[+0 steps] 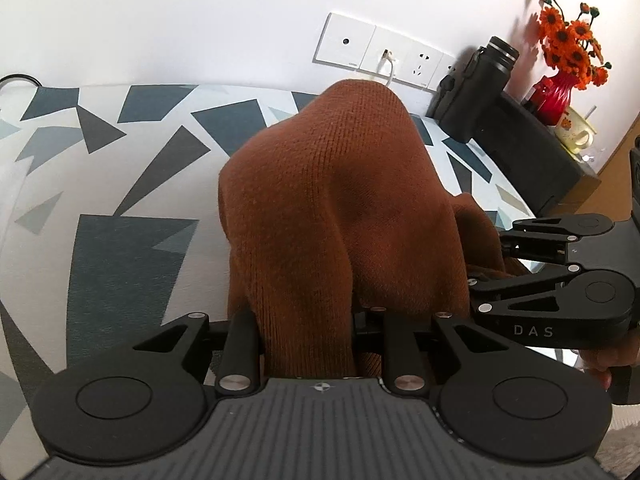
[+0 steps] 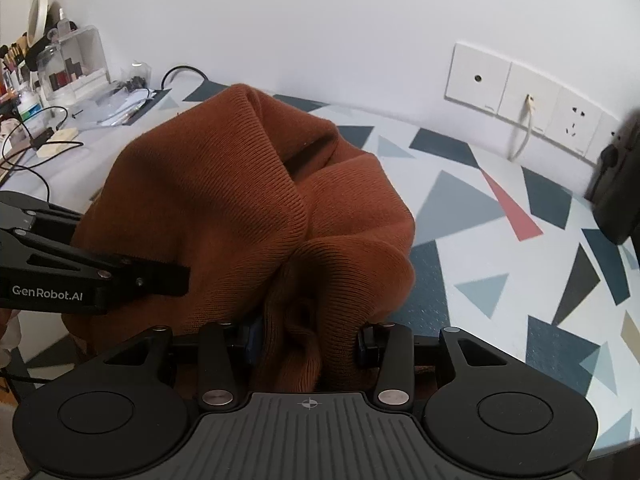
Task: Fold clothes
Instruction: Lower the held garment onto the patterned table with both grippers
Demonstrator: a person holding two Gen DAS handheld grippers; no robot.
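A rust-brown knitted sweater lies bunched on a table with a grey and blue triangle-pattern cloth. My left gripper is shut on a fold of the sweater at the near edge; the cloth fills the gap between its fingers. My right gripper is shut on another bunch of the same sweater. The two grippers sit close side by side: the right one shows in the left wrist view, the left one in the right wrist view. Both sets of fingertips are hidden in the fabric.
Wall sockets with a white cable run along the back wall. A black case, a red vase of orange flowers and a cup stand at the right. Cosmetics, cables and boxes crowd the far left.
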